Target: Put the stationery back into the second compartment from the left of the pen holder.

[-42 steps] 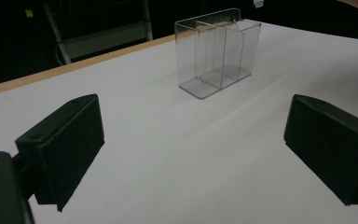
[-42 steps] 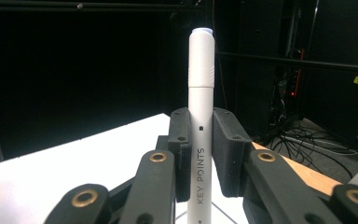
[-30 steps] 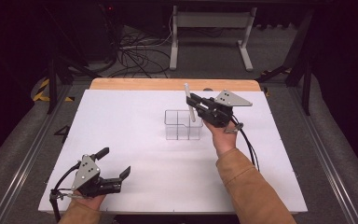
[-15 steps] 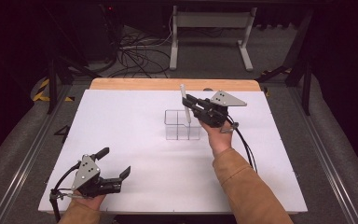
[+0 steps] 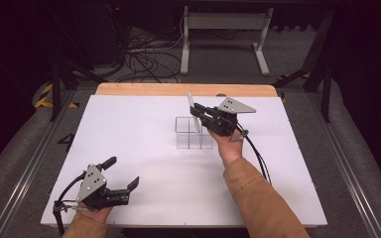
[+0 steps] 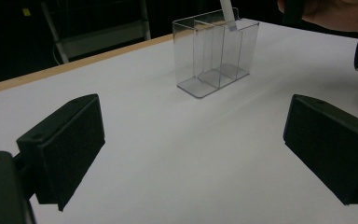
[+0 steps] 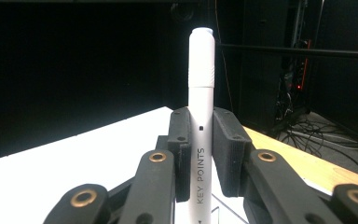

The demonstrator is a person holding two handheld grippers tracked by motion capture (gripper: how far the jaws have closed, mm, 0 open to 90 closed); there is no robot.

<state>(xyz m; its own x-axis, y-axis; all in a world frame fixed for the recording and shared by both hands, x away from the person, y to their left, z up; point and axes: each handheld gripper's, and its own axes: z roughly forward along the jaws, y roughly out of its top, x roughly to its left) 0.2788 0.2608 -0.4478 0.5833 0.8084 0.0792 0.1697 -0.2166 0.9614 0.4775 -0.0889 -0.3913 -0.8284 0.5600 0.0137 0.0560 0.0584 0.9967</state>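
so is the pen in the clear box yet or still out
Partly in: the pen, clamped by the right gripper, has its lower tip just inside the clear box.

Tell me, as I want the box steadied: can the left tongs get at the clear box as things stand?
Probably yes: the left tongs are open, with bare table between them and the clear box.

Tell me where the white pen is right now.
The white pen is clamped in the right hand-held gripper, right of centre in the high view, its lower end at the top of the clear divided box toward the table's far side.
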